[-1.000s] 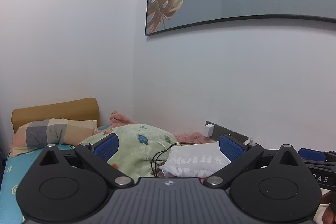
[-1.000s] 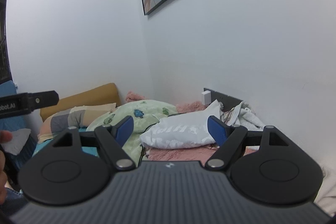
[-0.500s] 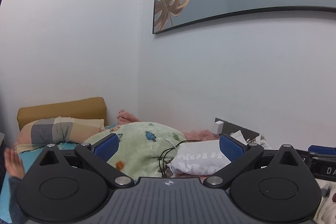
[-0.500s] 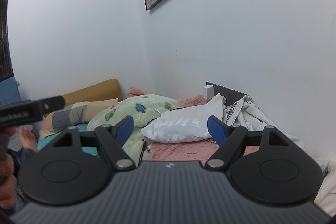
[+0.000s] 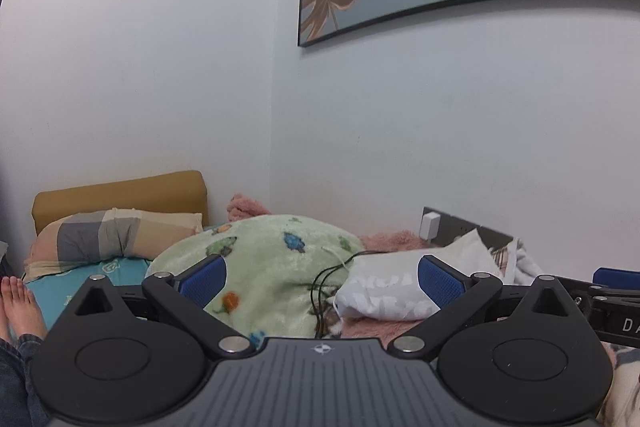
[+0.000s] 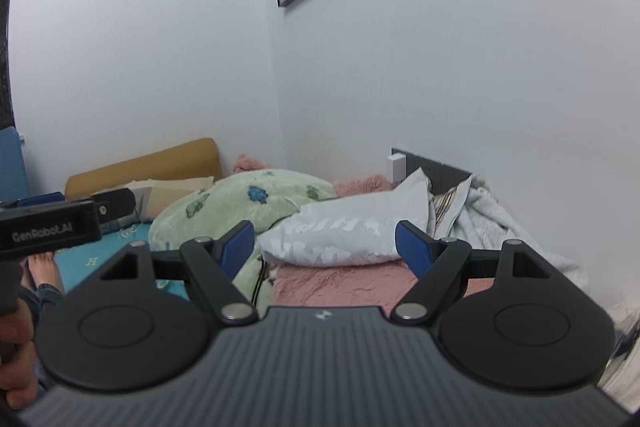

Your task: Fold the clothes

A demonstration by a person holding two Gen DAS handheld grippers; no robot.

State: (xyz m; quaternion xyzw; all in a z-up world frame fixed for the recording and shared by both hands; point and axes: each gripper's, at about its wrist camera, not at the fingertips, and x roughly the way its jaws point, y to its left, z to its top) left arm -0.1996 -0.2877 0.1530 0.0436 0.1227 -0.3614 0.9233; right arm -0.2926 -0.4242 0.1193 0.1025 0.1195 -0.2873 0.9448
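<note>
White printed garment (image 6: pixel 340 239), possibly a shirt, lies crumpled on pink fleece (image 6: pixel 344 281) at 12 o'clock; left gripper (image 5: pixel 320 277) and right gripper (image 6: pixel 325 243) gape empty.

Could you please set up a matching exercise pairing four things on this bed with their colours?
Things:
1. fleece blanket
2. printed garment
3. headboard cushion
4. pillow

Colours:
A. mustard yellow
B. pale green with small blue and orange motifs
C. checked grey, beige and peach
D. white with faint lettering

Pairs: 1-B, 2-D, 3-A, 4-C
</note>
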